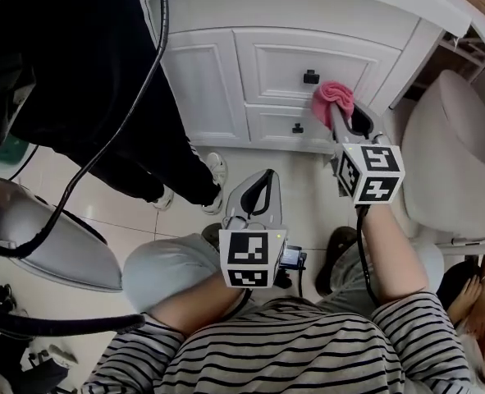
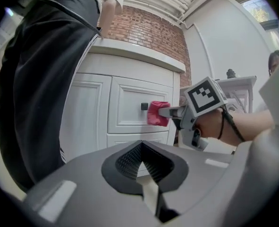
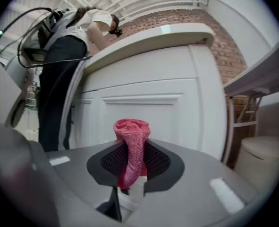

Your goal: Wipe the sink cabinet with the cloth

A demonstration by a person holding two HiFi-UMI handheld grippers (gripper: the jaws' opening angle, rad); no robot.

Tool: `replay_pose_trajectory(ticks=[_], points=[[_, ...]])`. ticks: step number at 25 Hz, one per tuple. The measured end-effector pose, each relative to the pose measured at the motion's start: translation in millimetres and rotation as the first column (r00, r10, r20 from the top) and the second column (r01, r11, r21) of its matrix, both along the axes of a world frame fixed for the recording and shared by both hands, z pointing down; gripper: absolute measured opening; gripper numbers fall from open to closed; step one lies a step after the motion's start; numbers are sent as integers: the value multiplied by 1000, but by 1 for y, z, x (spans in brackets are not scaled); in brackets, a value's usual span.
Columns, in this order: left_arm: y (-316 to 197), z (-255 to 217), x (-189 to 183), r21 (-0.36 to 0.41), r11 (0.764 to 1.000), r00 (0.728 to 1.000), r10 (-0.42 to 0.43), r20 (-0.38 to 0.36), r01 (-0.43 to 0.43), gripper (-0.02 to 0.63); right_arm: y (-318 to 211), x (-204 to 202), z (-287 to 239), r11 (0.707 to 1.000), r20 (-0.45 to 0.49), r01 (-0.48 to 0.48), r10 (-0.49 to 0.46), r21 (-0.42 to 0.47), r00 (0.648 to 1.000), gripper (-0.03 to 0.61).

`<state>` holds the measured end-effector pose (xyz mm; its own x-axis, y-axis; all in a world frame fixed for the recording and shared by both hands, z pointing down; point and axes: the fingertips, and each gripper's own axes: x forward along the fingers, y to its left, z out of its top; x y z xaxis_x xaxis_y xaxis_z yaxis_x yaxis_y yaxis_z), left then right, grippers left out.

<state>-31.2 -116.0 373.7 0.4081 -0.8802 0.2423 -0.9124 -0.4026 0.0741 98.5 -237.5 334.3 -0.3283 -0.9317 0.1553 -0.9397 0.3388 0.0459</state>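
Wiping step, by my read: right tool (image 1: 338, 110) clenched on bunched pink cloth (image 1: 332, 98) against white panelled sink cabinet (image 1: 199, 74), just right of its black knob (image 1: 310, 77); left tool (image 1: 259, 189) closed, empty; next calls for pressed sweeps.

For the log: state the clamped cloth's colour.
Pink; the cloth shows best in the right gripper view.

The cloth (image 1: 332, 98) is sitting between the jaws of the right gripper (image 1: 346, 120), up at the upper drawer (image 1: 340, 56) of the sink cabinet (image 1: 201, 72), just right of that drawer's knob (image 1: 311, 77). The left gripper (image 1: 261, 189) is hanging further left and nearer the wearer, jaws together, well apart from the cabinet and over the floor (image 1: 308, 195). A standing person (image 1: 78, 80) is leaning at the cabinet's left end, and a toilet (image 1: 447, 154) is standing to its right.
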Motion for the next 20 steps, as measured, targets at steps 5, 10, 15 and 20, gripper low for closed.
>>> replay_pose_trajectory(ticks=[5,10,15,20], points=[[2,7,3,-20,1000,1000,13,3,-13,-6,-20,-126,18,959,-49,283,-282,22,958,89],[-1,9,3,-13,1000,1000,15,7,-15,-6,-42,-155,42,955,-94,295,-294,-7,951,89],[-5,12,4,-26,999,1000,27,-2,-27,-6,-44,-85,59,987,-78,161,-163,-29,984,92],[-1,12,14,-32,999,999,43,-2,-43,-6,-35,7,61,999,-63,-19,17,-34,998,96]])
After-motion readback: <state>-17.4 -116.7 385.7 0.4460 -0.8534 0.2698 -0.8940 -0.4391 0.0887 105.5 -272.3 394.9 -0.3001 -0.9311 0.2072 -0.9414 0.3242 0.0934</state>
